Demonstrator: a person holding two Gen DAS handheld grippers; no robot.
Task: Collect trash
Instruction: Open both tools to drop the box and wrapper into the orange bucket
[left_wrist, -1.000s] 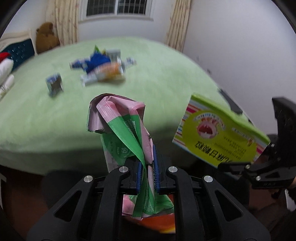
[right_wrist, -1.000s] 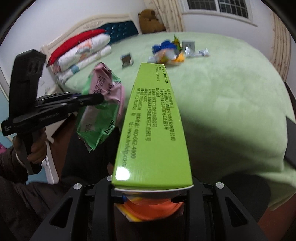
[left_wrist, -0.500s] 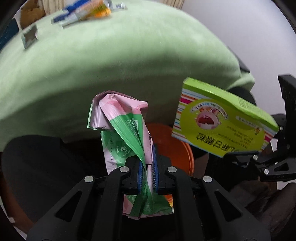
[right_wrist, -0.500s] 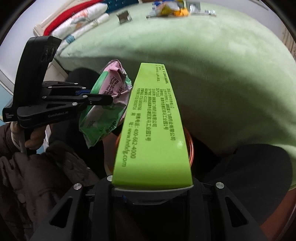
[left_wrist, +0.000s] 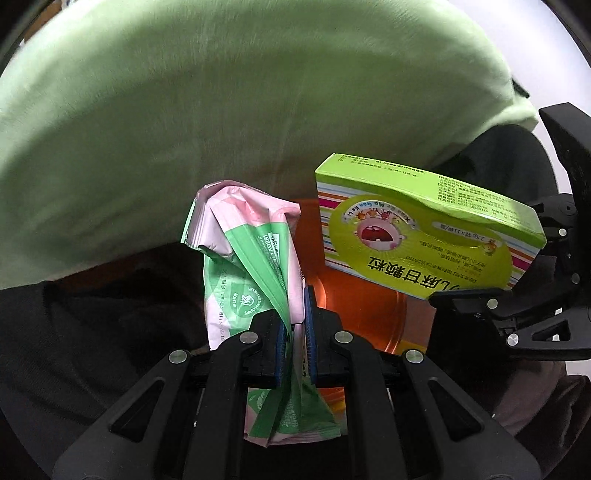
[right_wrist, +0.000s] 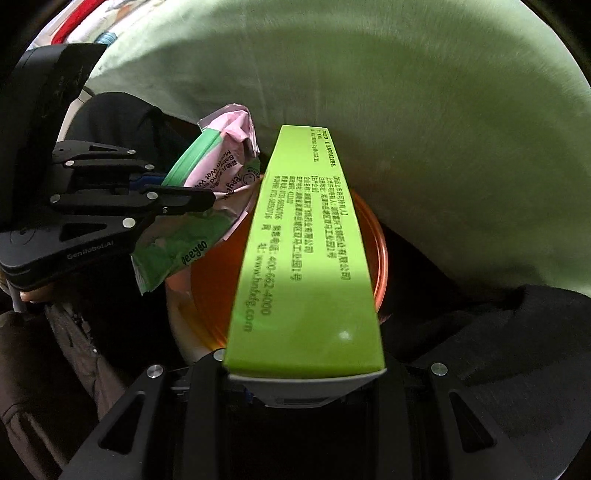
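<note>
Left gripper (left_wrist: 295, 325) clamped tight on the crumpled pink-and-green wet-wipe pack (left_wrist: 243, 266) — right gripper (right_wrist: 306, 376) pinching the lime-green box (right_wrist: 306, 258). Both pieces hang above the orange bin (right_wrist: 373, 240), beside the green bedspread (left_wrist: 221, 110).

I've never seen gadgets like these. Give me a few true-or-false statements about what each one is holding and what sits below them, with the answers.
1. The left gripper is clamped on a crumpled pink and green wrapper. True.
2. The right gripper is empty. False: it grips a lime-green box.
3. An orange bin sits below both items. True.
4. The wrapper already lies inside the bin. False: it is held above it.
5. The bedspread behind is blue. False: it is light green.
</note>
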